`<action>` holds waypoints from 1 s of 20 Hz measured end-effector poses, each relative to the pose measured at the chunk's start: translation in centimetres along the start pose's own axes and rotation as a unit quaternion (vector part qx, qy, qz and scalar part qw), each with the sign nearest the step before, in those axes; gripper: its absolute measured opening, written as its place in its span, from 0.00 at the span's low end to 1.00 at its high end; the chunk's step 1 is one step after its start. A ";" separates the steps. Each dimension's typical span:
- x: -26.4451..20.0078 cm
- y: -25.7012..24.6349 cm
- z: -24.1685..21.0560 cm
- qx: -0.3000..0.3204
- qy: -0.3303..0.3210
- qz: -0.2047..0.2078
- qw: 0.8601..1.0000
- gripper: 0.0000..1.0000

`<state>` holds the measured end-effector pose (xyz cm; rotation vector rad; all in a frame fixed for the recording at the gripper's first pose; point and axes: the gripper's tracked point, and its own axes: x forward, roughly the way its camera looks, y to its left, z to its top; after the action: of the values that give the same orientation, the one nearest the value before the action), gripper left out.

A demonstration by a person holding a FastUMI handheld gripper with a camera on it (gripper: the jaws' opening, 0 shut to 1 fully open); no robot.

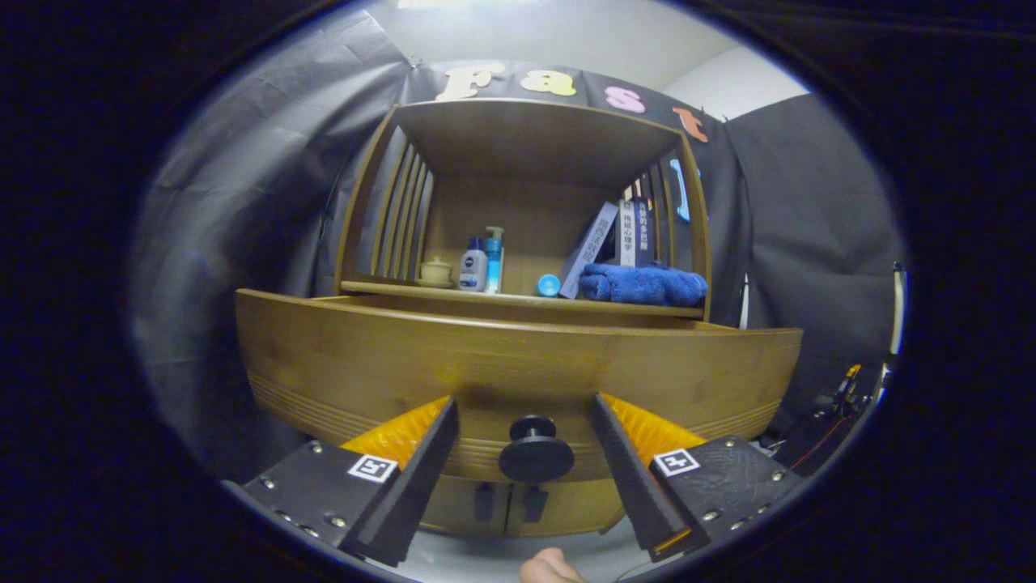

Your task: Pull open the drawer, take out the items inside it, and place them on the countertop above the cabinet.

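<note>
Drawer [518,364] is seen pulled out below the tabletop [518,301], its round knob [535,458] framed between the tongs [524,409], which are spread wide and touching nothing; a blue towel [643,285] lies above

The drawer [518,368] front is smooth wood with a soft satin sheen and fine grooves along its lower edge; its knob [535,453] is matt and dark; the towel [643,285] on the worktop [518,298] is fluffy cloth; the bottle [473,269] looks like glossy plastic; the gripper [524,457], spread wide, has ribbed pads.
</note>
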<state>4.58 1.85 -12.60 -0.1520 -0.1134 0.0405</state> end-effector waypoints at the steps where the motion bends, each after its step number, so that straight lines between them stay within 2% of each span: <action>1: -0.1 0.1 -0.1 0.003 0.001 0.000 1.000 1.00; 20: 10.8 1.2 -0.1 0.039 0.013 0.003 0.999 0.99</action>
<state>15.24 3.51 -11.72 -0.0750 -0.0861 0.0499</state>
